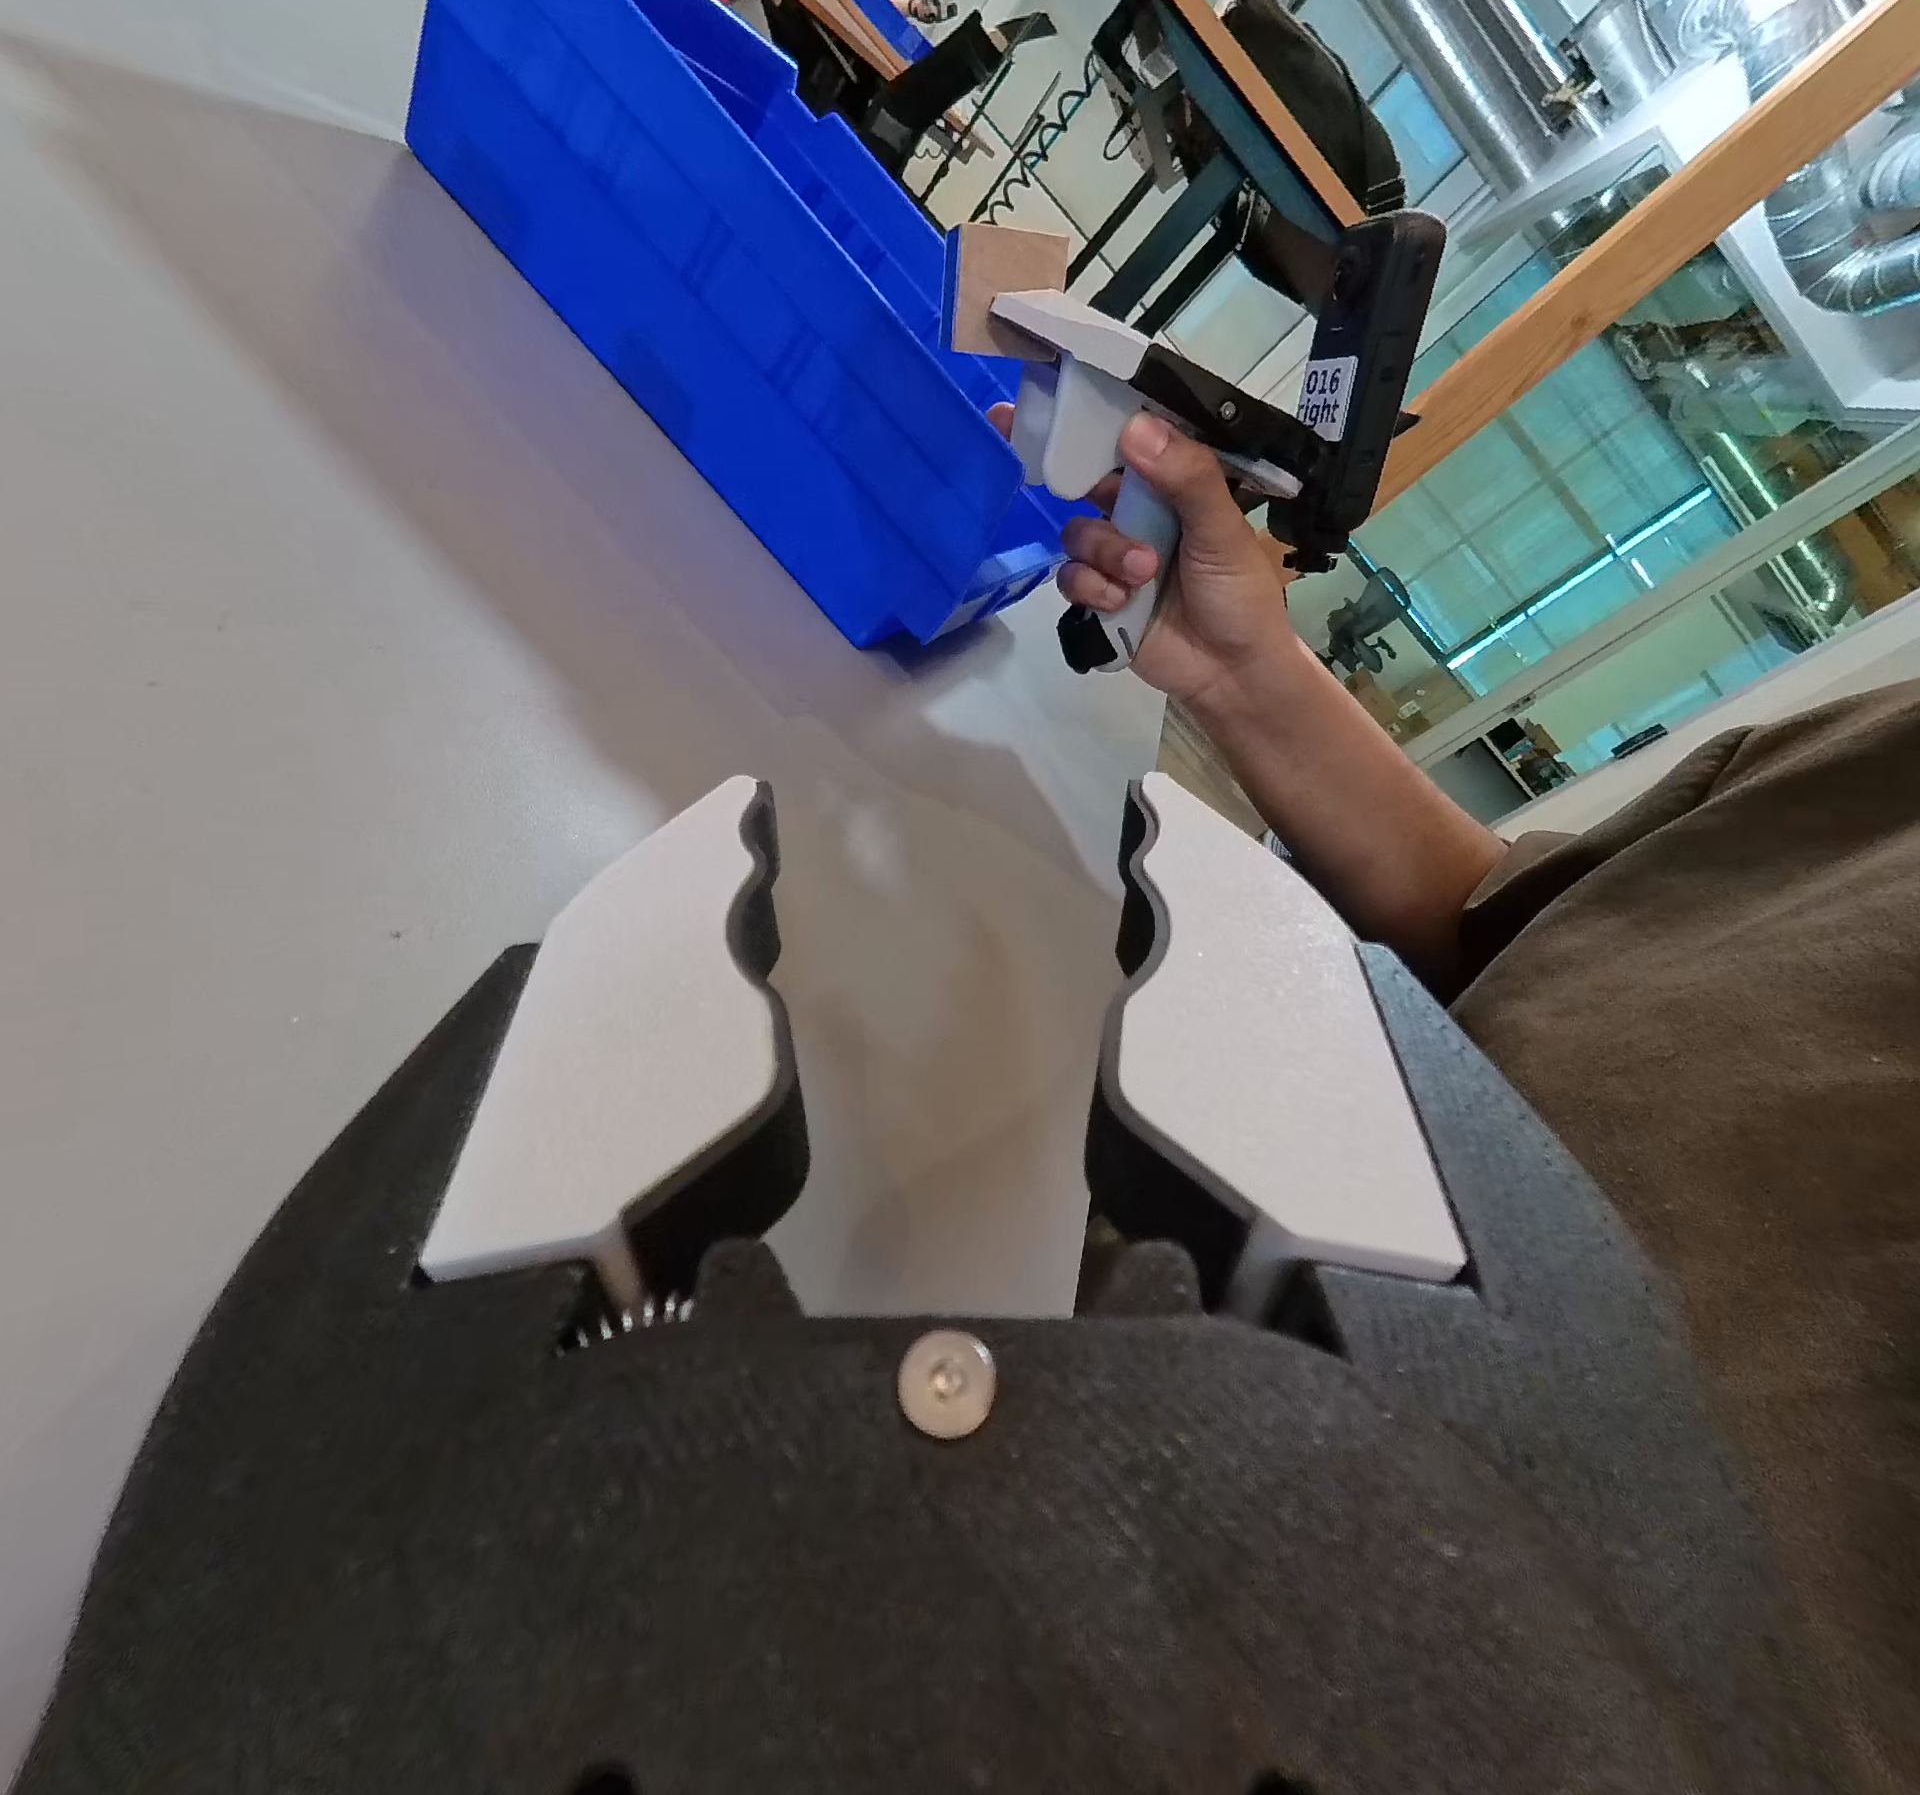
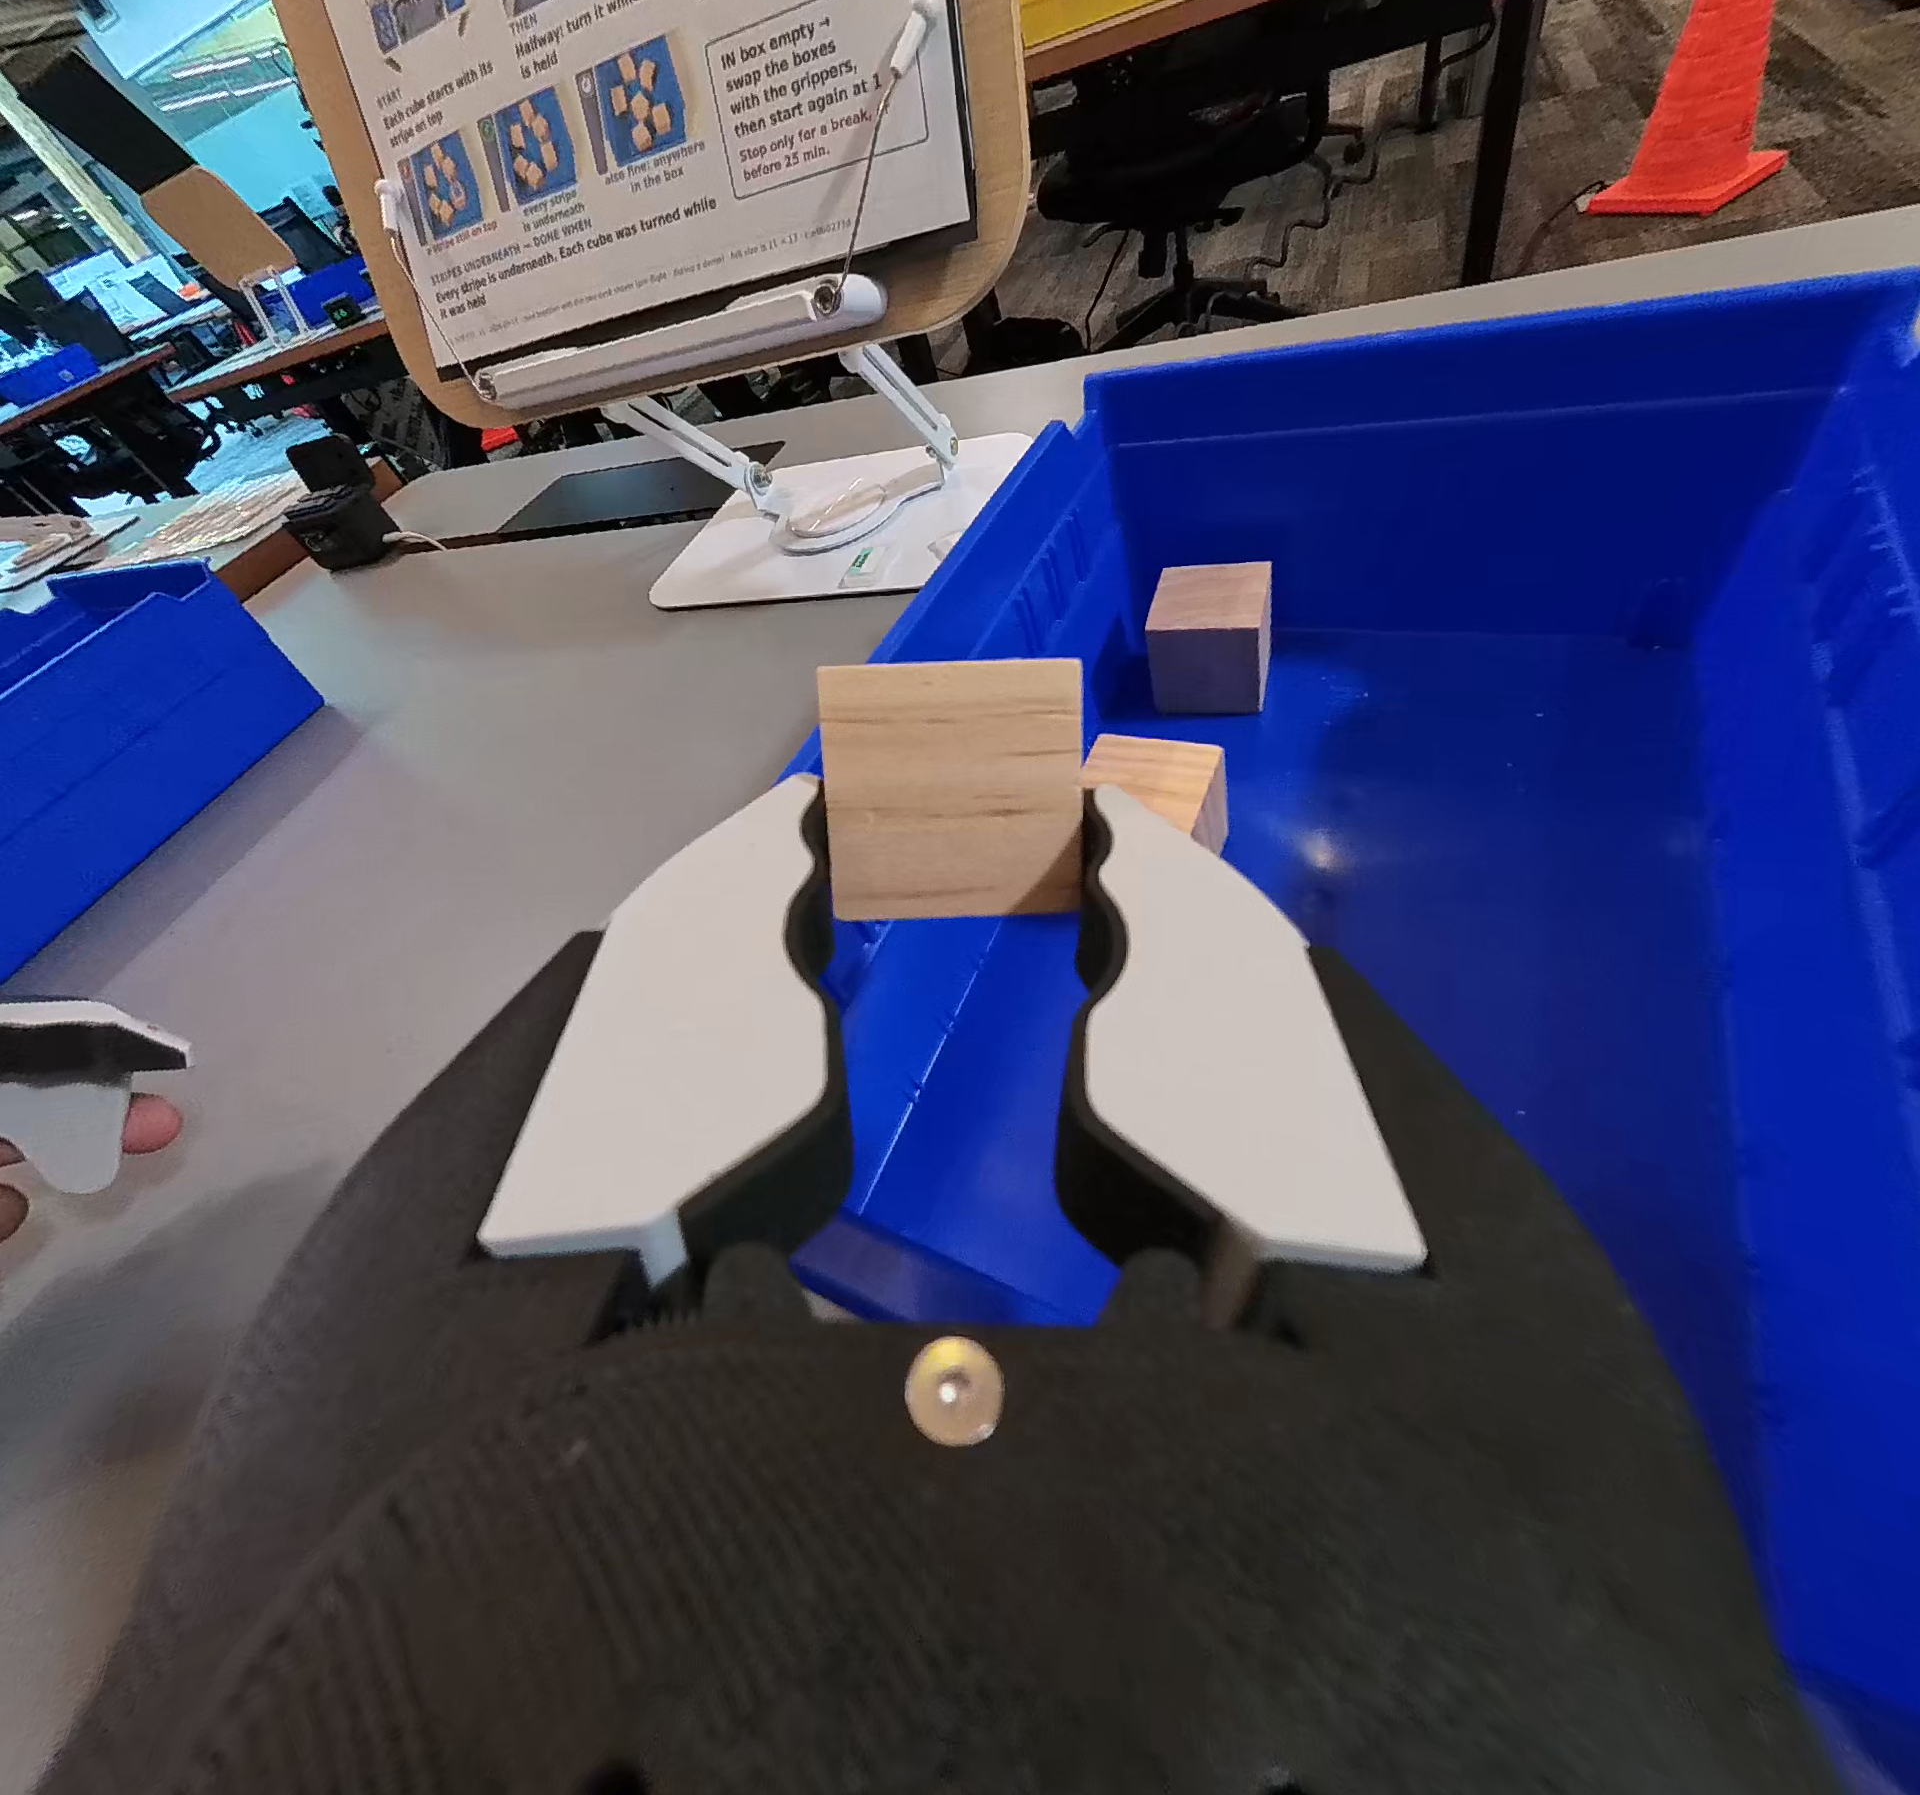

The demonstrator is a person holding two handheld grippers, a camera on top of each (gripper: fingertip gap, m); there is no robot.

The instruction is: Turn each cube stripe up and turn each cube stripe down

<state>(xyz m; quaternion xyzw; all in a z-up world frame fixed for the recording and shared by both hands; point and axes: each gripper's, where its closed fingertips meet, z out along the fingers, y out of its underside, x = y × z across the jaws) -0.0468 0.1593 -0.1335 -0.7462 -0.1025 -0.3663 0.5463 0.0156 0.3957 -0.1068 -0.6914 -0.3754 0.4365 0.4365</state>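
While gripping a cube [image 2: 951,789] in the right claw [image 2: 956,810] above the bin's [image 2: 1455,914] near-left rim, carrying; left claw [image 1: 951,810] idling open, empty. Next, likely: lowering, placing stripe-down beside two cubes [image 2: 1208,639].

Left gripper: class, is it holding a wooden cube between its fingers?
No. The left gripper is open with only grey table between its fingers; the right gripper holds the cube.

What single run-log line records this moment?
right gripper: shut on wooden cube, over blue bin edge | left gripper: open, empty | bin: two cubes inside
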